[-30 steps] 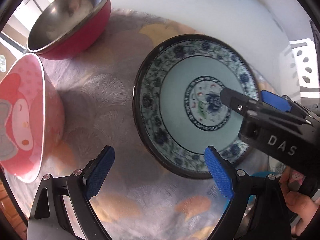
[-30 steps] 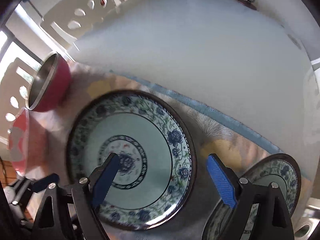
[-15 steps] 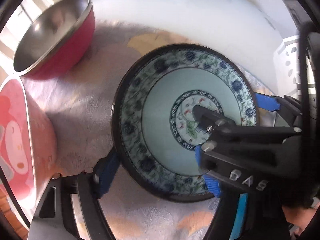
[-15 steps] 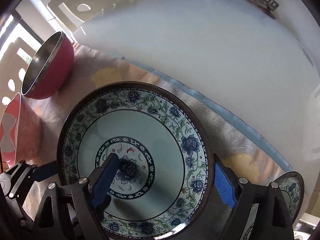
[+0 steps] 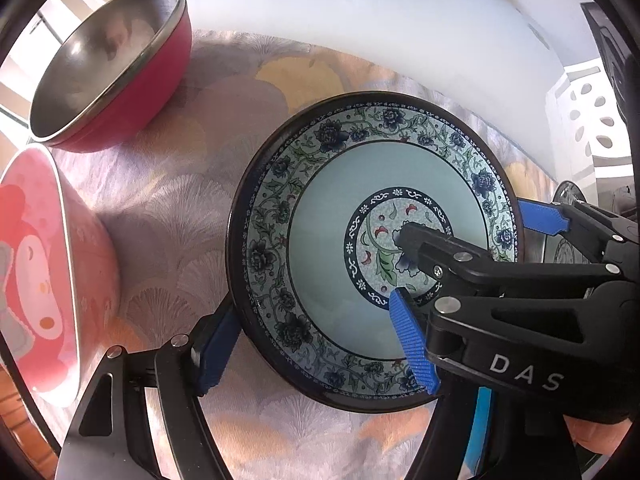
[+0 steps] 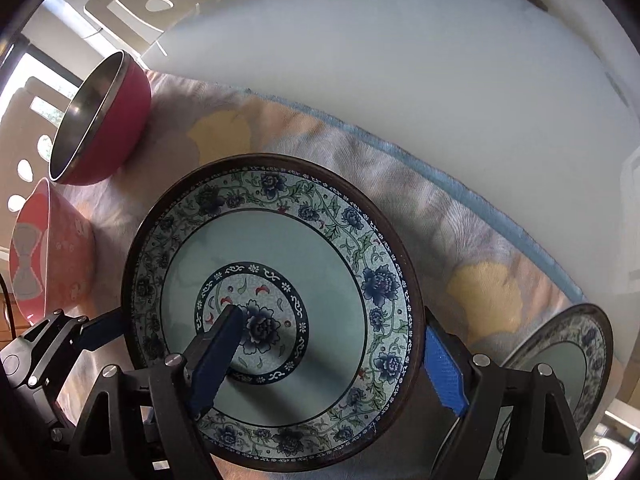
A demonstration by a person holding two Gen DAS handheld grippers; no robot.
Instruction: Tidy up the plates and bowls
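A floral cloth [image 6: 472, 248] covers part of a white table [image 6: 400, 60], white chair [image 6: 132, 12] behind.

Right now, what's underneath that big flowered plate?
Around the flowered plate a patterned cloth shows, running under its rim. What lies directly beneath stays hidden, since the plate covers it.

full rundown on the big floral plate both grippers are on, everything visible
The round glazed plate with blue floral border and dark brown rim has a pale green well and a central flower medallion. It looks ceramic, empty and intact, sitting on the floral tablecloth. The left hand-held gripper straddles one edge, one finger outside the rim, one inside. The right hand-held gripper straddles the opposite edge, jaws closing; whether its pads press yet is unclear.
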